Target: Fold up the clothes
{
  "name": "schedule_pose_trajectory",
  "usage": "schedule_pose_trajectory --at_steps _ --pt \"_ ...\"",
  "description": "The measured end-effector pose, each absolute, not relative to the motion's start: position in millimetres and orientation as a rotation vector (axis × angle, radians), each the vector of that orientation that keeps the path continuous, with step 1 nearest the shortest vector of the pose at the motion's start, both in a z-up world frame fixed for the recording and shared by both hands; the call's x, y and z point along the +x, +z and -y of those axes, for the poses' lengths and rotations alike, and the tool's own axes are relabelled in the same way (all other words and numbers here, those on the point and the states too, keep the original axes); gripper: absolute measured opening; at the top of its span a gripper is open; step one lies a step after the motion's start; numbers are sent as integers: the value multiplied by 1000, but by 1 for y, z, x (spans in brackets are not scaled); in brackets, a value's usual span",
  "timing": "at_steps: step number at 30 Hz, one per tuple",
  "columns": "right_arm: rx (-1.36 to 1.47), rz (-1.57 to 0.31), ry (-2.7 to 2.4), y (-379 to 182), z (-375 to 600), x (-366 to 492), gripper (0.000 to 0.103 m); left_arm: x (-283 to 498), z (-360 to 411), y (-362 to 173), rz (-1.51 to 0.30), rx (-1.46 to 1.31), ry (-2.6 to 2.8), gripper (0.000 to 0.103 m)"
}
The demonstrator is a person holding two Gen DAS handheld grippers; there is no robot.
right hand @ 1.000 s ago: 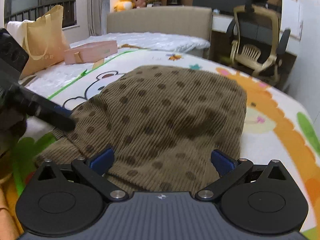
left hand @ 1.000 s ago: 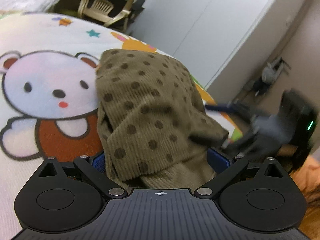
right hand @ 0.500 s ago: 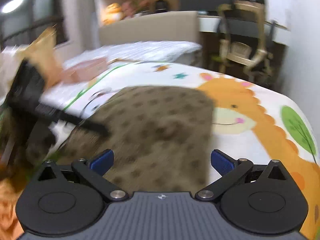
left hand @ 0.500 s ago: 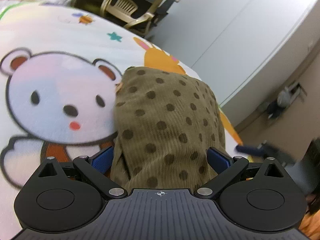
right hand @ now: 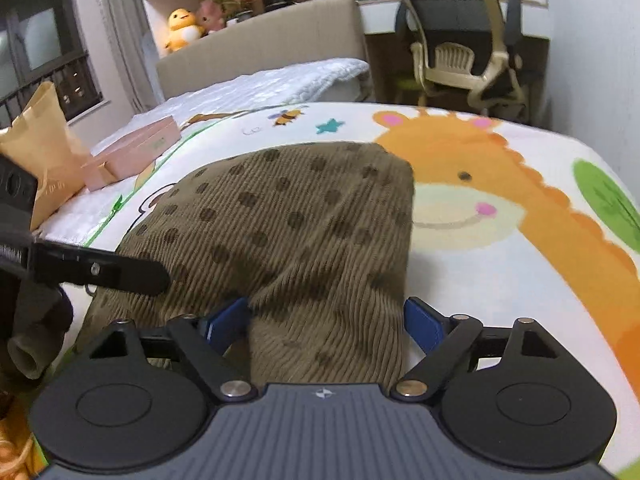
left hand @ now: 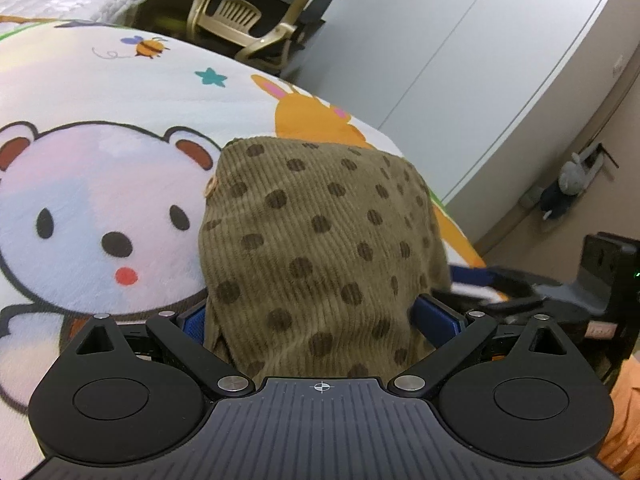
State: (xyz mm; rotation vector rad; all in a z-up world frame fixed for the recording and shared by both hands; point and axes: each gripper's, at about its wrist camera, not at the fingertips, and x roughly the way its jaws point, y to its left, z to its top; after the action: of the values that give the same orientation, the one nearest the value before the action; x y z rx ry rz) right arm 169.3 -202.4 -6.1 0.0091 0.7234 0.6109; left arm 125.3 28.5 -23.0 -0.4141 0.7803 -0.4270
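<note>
A brown corduroy garment with dark dots lies on the cartoon-print bed cover. My left gripper is at its near edge, jaws wide, with the cloth bunched between the blue pads. My right gripper sits over the garment at the near right corner. Its jaws are closing, with a fold of cloth between the pads. In each view the other gripper's dark fingers show at the side: the right ones and the left ones.
A pink box and a tan paper bag lie at the far left of the bed. An office chair stands beyond the bed's far edge. White wardrobe doors rise to the right. Orange fabric shows at the near edge.
The right jaws have narrowed around the cloth's near edge, and that view has tilted and slid right. The left view has shifted, and the garment now lies flatter.
</note>
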Motion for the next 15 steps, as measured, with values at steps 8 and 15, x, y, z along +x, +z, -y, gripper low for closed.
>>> schedule_pose_trajectory --at_steps 8,15 --pt "-67 -675 669 -1 116 243 86 167 -78 -15 -700 -490 -353 100" --pt "-84 -684 652 0 49 316 91 223 -138 -7 -605 -455 -176 100"
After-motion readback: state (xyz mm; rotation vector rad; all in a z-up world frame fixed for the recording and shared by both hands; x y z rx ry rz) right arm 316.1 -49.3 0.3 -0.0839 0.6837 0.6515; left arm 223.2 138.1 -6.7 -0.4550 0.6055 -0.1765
